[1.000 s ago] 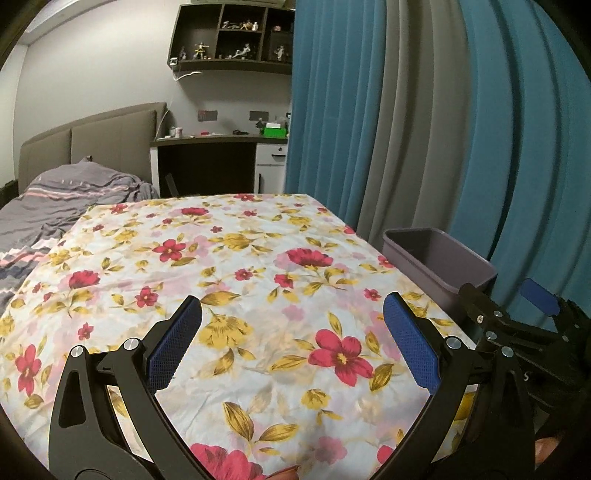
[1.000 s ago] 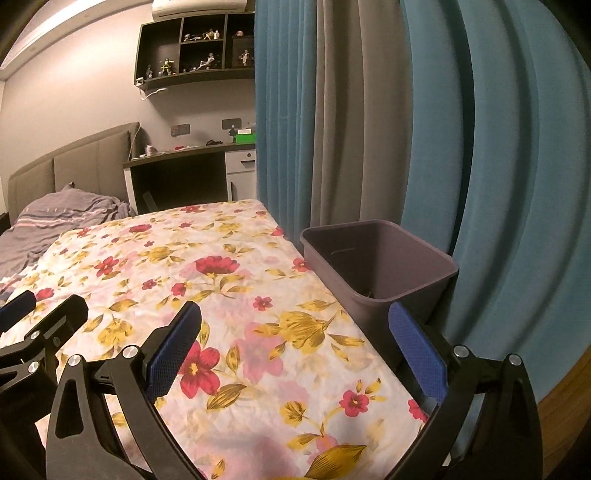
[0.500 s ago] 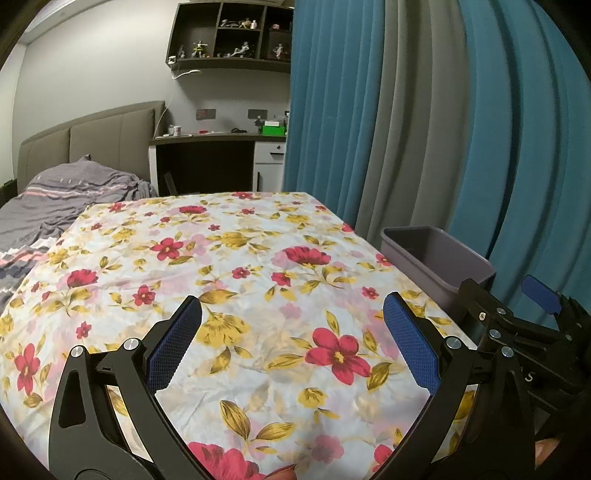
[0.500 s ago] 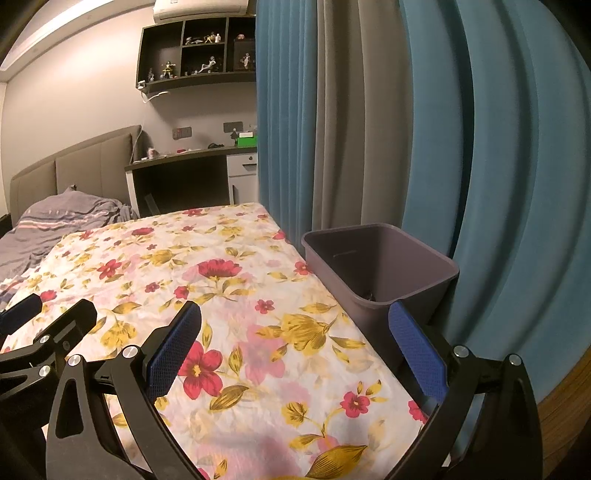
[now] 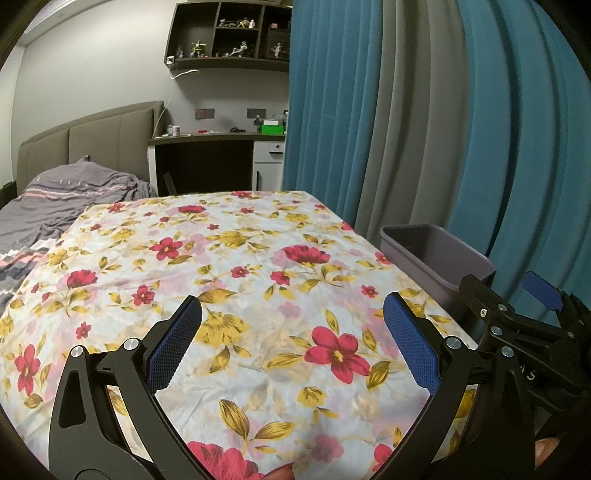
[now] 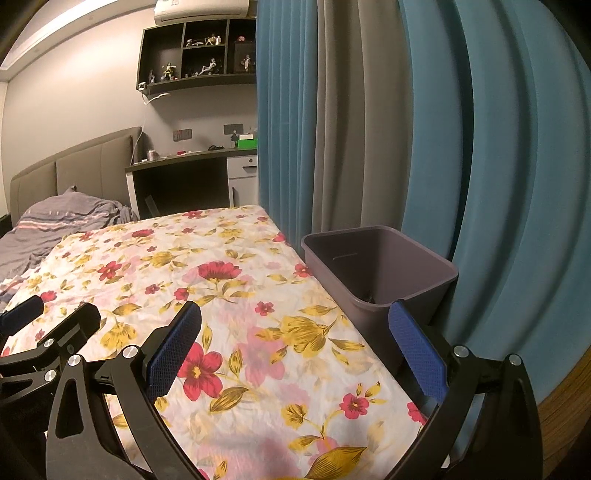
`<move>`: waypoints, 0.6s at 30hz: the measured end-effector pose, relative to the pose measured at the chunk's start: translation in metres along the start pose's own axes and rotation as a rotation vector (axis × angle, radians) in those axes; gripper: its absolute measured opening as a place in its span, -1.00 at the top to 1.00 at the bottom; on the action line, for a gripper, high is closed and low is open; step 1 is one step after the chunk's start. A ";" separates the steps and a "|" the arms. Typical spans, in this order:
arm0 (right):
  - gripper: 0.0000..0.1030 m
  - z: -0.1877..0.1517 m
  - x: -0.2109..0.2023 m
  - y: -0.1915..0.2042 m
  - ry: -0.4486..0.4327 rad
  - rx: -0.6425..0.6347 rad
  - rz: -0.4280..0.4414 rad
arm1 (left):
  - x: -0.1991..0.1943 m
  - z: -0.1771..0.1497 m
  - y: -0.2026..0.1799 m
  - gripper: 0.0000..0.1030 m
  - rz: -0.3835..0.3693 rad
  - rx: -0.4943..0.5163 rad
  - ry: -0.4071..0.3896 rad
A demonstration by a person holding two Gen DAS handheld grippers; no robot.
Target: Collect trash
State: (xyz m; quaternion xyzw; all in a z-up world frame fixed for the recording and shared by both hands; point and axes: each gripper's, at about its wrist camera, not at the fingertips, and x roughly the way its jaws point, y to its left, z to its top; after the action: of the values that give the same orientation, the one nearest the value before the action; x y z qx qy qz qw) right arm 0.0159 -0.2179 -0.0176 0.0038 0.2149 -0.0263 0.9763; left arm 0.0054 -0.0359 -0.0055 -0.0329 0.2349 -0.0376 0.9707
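A purple plastic bin point(image 6: 380, 269) stands off the right edge of a table with a floral cloth point(image 6: 207, 280); it also shows in the left wrist view point(image 5: 436, 254). Something small and dark lies at its bottom. I see no loose trash on the cloth. My left gripper point(image 5: 291, 332) is open and empty above the near part of the cloth point(image 5: 236, 266). My right gripper point(image 6: 295, 339) is open and empty over the table's right edge, just short of the bin. Each gripper shows at the side of the other's view.
Blue and grey curtains point(image 6: 406, 129) hang close behind the bin. A bed with a grey blanket point(image 5: 55, 199) lies left of the table. A desk point(image 5: 218, 155) and a wall shelf with figurines point(image 5: 229, 33) stand at the far wall.
Both views have shifted only slightly; the grippers stay open and empty in about the same place.
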 end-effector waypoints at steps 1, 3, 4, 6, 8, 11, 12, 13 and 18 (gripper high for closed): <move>-0.89 0.001 0.000 0.000 0.000 0.001 0.000 | 0.000 0.000 0.000 -0.89 0.000 0.000 0.000; -0.89 0.000 0.000 0.000 0.000 0.001 0.000 | 0.000 0.000 0.000 -0.89 -0.001 0.000 0.001; -0.89 0.000 0.000 -0.001 0.000 0.001 0.001 | 0.000 0.000 -0.001 -0.89 -0.002 0.000 0.001; -0.89 0.001 0.001 -0.001 0.000 0.001 0.001 | 0.000 -0.001 -0.002 -0.88 -0.007 -0.002 0.005; -0.89 0.001 0.001 -0.001 -0.001 0.002 0.002 | 0.000 -0.001 -0.001 -0.89 -0.011 -0.006 0.009; -0.89 0.000 0.001 -0.001 0.000 0.001 0.001 | 0.000 -0.002 0.001 -0.89 -0.017 -0.010 0.013; -0.89 0.000 0.000 -0.001 0.000 0.002 0.000 | 0.000 -0.002 0.001 -0.89 -0.015 -0.010 0.011; -0.89 0.001 0.000 -0.001 0.000 0.003 0.001 | 0.000 -0.002 0.001 -0.89 -0.014 -0.009 0.009; -0.89 0.000 0.000 -0.001 -0.002 0.001 0.000 | -0.001 -0.003 0.002 -0.89 -0.015 -0.011 0.002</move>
State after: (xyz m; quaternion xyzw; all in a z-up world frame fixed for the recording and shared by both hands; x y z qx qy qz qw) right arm 0.0162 -0.2190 -0.0179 0.0046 0.2138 -0.0264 0.9765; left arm 0.0028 -0.0339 -0.0077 -0.0399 0.2357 -0.0435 0.9700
